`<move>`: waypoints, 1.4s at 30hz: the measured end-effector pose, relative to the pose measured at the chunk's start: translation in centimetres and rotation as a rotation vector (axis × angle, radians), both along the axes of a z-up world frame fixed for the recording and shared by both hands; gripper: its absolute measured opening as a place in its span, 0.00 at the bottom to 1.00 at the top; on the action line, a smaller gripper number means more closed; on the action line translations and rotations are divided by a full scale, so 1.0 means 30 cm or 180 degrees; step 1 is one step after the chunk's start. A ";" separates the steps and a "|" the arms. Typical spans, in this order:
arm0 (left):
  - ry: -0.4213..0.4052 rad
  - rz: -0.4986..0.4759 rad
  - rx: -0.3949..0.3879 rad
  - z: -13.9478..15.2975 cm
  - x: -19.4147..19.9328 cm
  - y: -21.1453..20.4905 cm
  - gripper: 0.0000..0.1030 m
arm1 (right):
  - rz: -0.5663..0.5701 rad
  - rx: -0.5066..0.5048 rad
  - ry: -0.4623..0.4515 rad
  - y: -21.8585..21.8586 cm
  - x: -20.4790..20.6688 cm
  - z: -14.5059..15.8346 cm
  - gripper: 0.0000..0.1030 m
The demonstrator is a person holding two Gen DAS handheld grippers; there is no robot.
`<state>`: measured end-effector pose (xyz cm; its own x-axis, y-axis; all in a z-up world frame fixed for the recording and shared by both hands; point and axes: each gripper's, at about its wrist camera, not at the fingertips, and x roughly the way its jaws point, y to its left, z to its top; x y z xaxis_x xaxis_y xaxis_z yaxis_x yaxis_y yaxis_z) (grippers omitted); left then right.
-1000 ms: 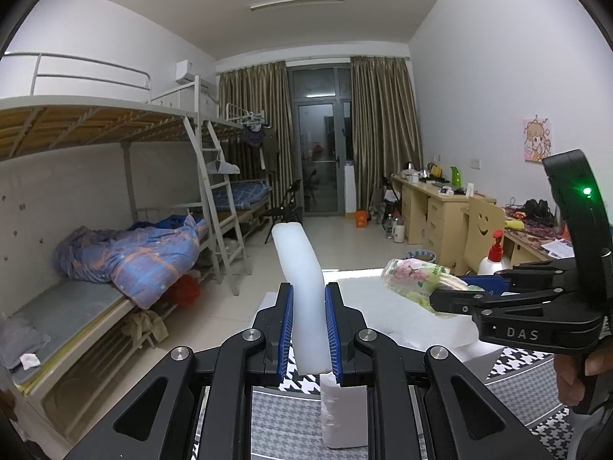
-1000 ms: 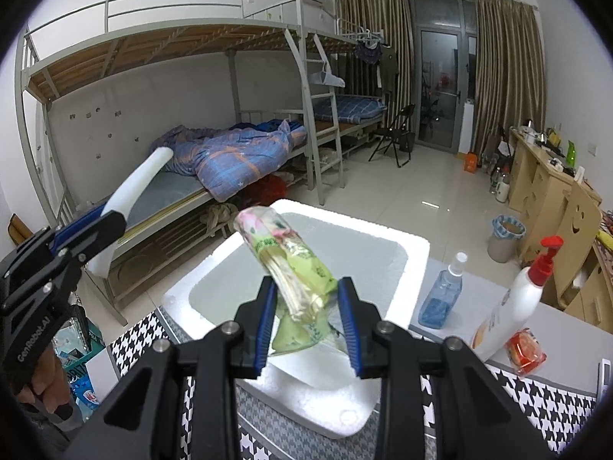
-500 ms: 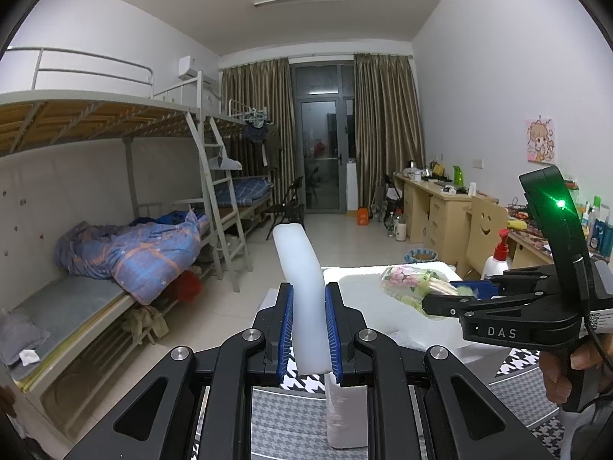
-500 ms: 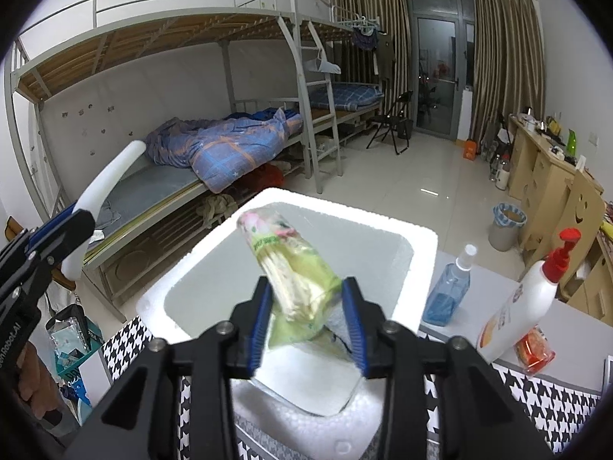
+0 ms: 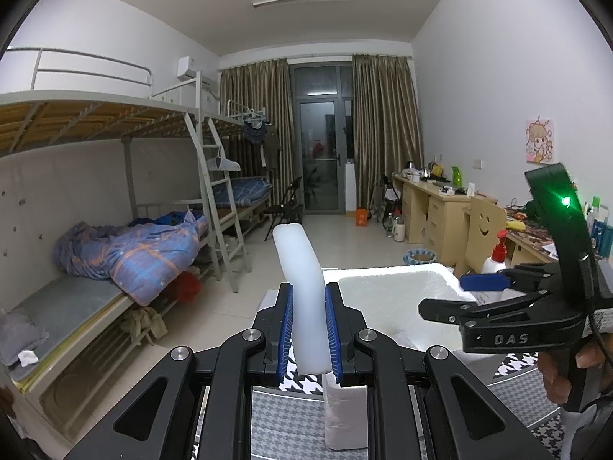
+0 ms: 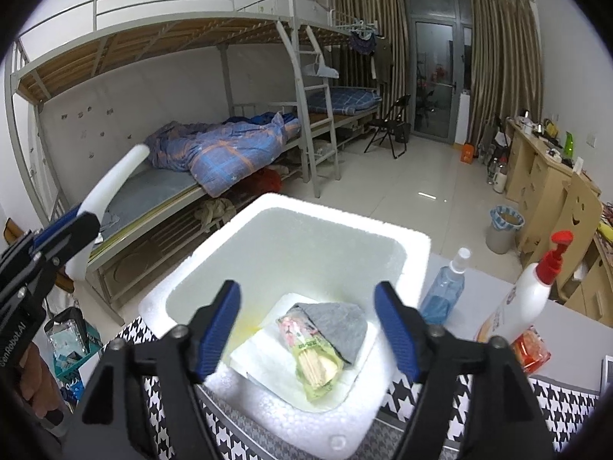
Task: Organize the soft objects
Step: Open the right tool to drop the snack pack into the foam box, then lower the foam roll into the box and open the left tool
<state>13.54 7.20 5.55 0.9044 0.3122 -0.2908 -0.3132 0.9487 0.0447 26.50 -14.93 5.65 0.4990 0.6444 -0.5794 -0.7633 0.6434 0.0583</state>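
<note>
Now released: green floral packet (image 6: pixel 312 356) no longer pinched upright between the blue pads, lying instead on the floor of the white foam box (image 6: pixel 415 245), on a white sheet and partly tucked under a grey cloth (image 6: pixel 337 326). Right hand-held gripper (image 6: pixel 308 329) above the box, jaws opening, wide apart, nothing between them, pads clear of the packet on both sides. Judged from that: one soft item delivered, drop step finished for this hand.

Left hand-held gripper (image 5: pixel 309 335) unchanged from a second ago, clamped on the white foam strip (image 5: pixel 302 280), strip standing up and arching forward out of the jaws, held off to the left of the box rather than over it. Likely next in line for the box, though not yet started.

Elsewhere on the houndstooth-covered table (image 6: pixel 563 402): blue spray bottle (image 6: pixel 444 291) just beside the box's right wall, white pump bottle with red top (image 6: pixel 525 299) further right, small orange-red packet (image 6: pixel 530 349) at its foot.

Writing: "DAS" in pale letters on the side of the right hand-held gripper as seen from the left wrist view; what looks like "GenRobot.AI" along the left one's body at the frame edge in the right wrist view, only partly legible. Print on the green packet and on the pump bottle too small to read.
</note>
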 end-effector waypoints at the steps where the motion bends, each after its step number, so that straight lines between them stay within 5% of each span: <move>1: 0.0002 0.0001 -0.0003 -0.001 0.001 0.001 0.17 | -0.0007 0.0013 -0.0016 -0.006 -0.002 0.003 0.81; 9: -0.0001 -0.0063 0.0018 0.000 0.010 -0.011 0.17 | -0.0107 0.0125 -0.0014 -0.044 -0.003 0.019 0.92; 42: 0.0082 -0.0516 0.0047 0.006 0.095 -0.097 0.17 | -0.0434 0.0216 -0.0038 -0.223 -0.002 0.012 0.93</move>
<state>16.40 4.28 5.72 0.9356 0.1673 -0.3109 -0.1547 0.9858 0.0651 26.45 -21.62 6.01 0.5911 0.6078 -0.5303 -0.6701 0.7360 0.0966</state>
